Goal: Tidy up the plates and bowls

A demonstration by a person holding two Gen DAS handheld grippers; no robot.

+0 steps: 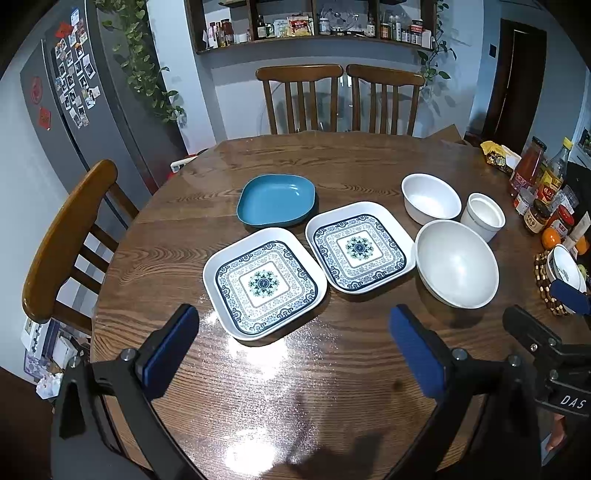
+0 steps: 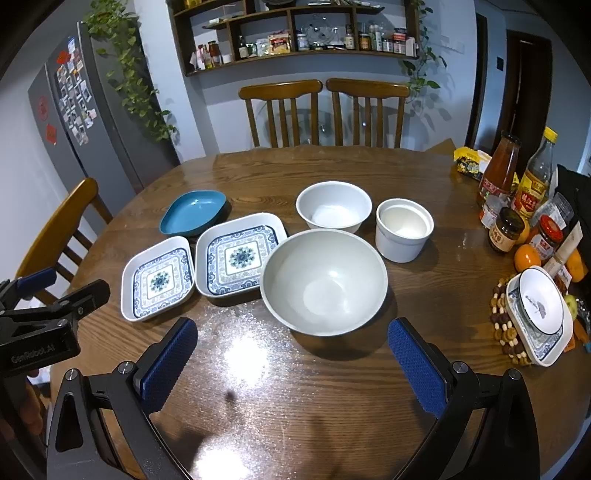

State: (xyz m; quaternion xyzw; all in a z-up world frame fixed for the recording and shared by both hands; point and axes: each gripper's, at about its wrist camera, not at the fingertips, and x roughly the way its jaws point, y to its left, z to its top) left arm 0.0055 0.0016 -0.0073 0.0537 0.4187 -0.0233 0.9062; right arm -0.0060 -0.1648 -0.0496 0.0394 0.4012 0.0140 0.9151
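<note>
Home kitchen: fridge (image 1: 92, 92) w/ magnets, pantry shelf (image 1: 314, 26)

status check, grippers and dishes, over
Left gripper and right gripper open, empty, above table. Patterned plates, blue dish, white bowls unstacked. Path clear.

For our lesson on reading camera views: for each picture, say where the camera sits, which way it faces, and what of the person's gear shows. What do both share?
Left wrist: on the left gripper, facing forward over the table at the patterned plates; the right gripper shows at the right edge.
Right wrist: on the right gripper, facing the large bowl; the left gripper shows at left.
Shared: blue dish, plates, white bowls, chairs, shelf.
</note>
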